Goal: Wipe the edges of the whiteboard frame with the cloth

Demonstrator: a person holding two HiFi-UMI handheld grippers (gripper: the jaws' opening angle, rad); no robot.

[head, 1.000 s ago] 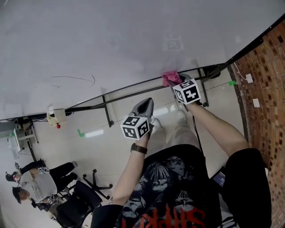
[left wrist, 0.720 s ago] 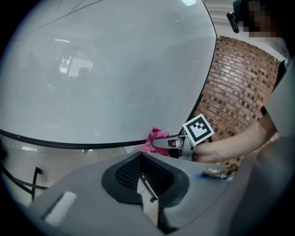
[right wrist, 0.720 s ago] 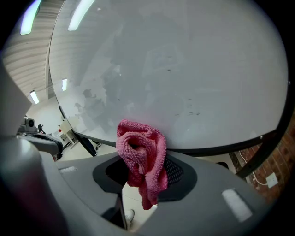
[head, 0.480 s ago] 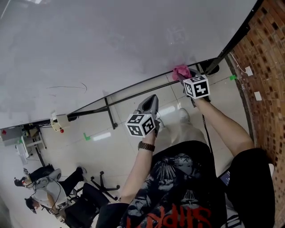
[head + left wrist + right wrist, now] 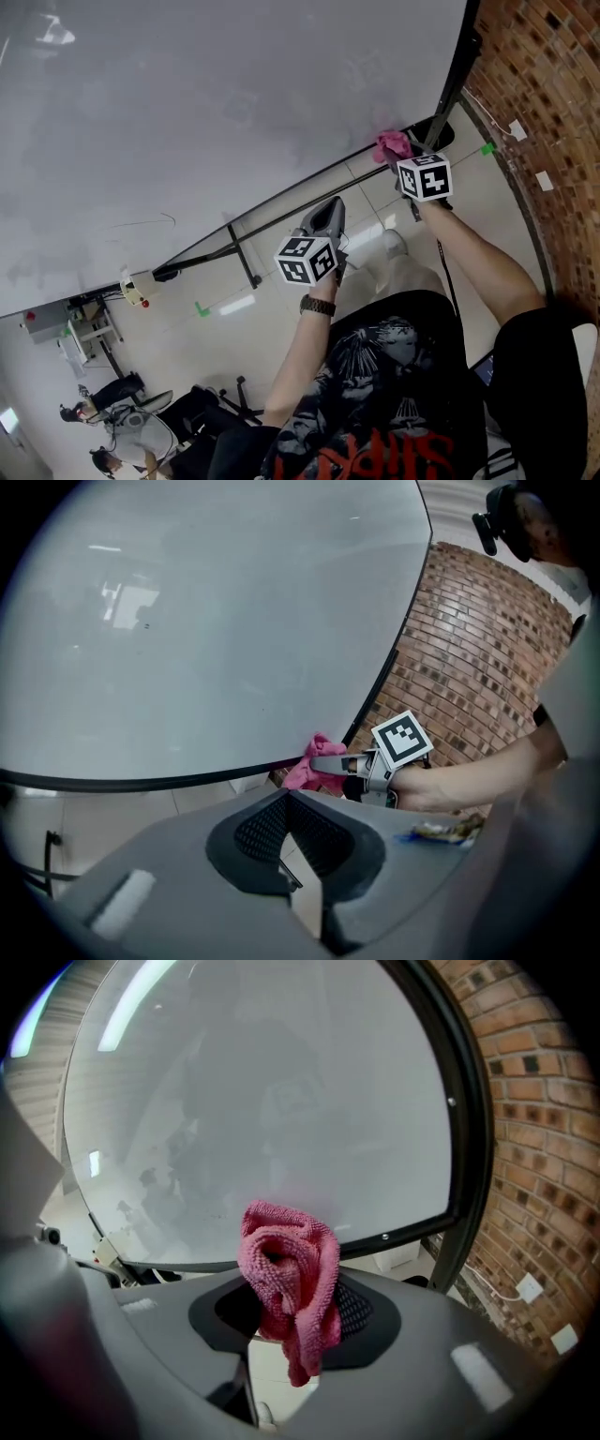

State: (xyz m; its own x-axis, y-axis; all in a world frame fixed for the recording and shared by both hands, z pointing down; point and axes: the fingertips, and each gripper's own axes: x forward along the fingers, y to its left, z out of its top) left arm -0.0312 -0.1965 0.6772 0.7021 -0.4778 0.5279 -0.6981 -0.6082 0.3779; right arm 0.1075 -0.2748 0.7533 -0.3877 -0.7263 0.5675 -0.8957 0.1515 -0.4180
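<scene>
The whiteboard's black frame runs along its bottom edge (image 5: 309,183) and up its right edge (image 5: 457,66). A pink cloth (image 5: 389,142) is bunched against the bottom edge near the lower right corner, with my right gripper (image 5: 398,155) shut on it. The right gripper view shows the cloth (image 5: 286,1269) folded between the pads, just below the bottom edge of the frame (image 5: 375,1239). My left gripper (image 5: 328,208) hangs shut and holds nothing, below the board and left of the right one. Its own view shows the cloth (image 5: 309,771) and the right gripper (image 5: 323,759).
A brick wall (image 5: 544,84) stands close on the right of the board. Black stand legs (image 5: 246,262) hang under the frame over a tiled floor. Seated people and a chair (image 5: 131,431) are at the lower left.
My right gripper has carried the cloth rightward along the bottom edge, closer to the lower right corner. The left gripper has stayed below the board, still shut.
</scene>
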